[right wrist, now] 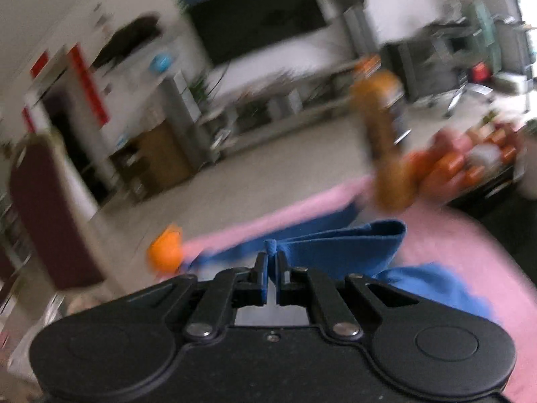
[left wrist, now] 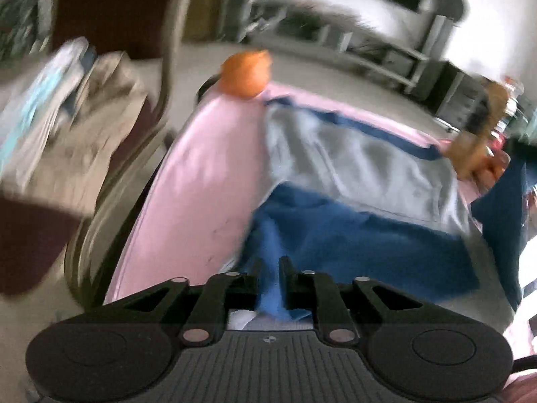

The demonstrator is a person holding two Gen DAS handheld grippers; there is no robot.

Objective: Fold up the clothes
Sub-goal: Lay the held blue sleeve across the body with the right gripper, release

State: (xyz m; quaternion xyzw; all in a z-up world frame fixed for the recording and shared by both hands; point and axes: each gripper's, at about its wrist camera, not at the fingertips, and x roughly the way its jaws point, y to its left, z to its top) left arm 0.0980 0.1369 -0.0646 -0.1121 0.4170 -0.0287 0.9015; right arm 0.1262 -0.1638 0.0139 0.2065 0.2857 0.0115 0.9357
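The pink worktop [left wrist: 201, 181] fills the middle of the left wrist view, running from the lower left up to the right edge; in the right wrist view only a pink band and its lower right corner [right wrist: 463, 255] show. Both pictures are blurred.

On it lies the garment [left wrist: 352, 235], blue with a pale grey panel in the middle of the left view. That grey panel shows only there; the right view gives just a blue folded band [right wrist: 335, 245] at centre, lifted off the pink.

A dark red chair [left wrist: 114, 6] stands at upper left of the left view, with a heap of pale cloth [left wrist: 67, 127] below it. The right view alone shows a black screen [right wrist: 258, 16] on the wall at top centre.

An orange ball [left wrist: 246, 74] sits at the worktop's far edge, upper centre in the left view, lower left in the right [right wrist: 166, 252].

The left tongs [left wrist: 270, 268] at bottom centre are closed on blue cloth. The right tongs [right wrist: 272, 262] are likewise clamped on a pinch of the blue band.
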